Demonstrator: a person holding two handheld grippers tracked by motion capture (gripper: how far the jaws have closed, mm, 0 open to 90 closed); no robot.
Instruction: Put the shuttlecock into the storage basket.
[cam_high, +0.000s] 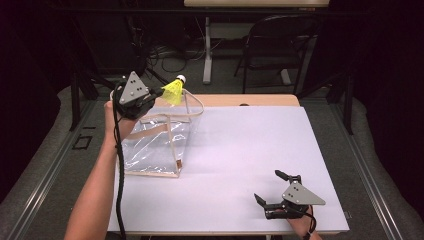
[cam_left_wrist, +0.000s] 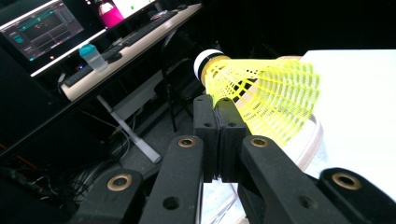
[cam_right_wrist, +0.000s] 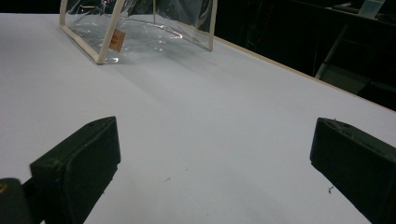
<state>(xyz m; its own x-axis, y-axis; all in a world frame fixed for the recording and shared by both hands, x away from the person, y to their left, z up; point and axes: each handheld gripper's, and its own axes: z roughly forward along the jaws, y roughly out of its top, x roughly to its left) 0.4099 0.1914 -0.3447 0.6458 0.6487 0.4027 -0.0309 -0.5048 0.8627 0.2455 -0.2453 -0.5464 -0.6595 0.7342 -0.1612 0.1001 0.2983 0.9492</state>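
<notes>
High view: left hand-held gripper (cam_high: 159, 93) clamped on skirt of yellow shuttlecock (cam_high: 174, 91), held above far rim of clear bag (cam_high: 155, 142); cork end points up and away, bag mouth below and nearer person. Right hand-held gripper (cam_high: 270, 188) idle, well apart.

Left gripper view: jaws pinched tight on skirt (cam_left_wrist: 266, 100); bag rim probably just underneath, blurred.

Right gripper view: jaws spread wide, nothing between; bare table (cam_right_wrist: 210, 121) ahead.

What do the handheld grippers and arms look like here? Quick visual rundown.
Both the left gripper and the right gripper are black with two jaws, brass-coloured pivot pins and a grey three-cornered plate with holes. A black cable trails from the left one. The forearms are bare, no sleeves.
</notes>
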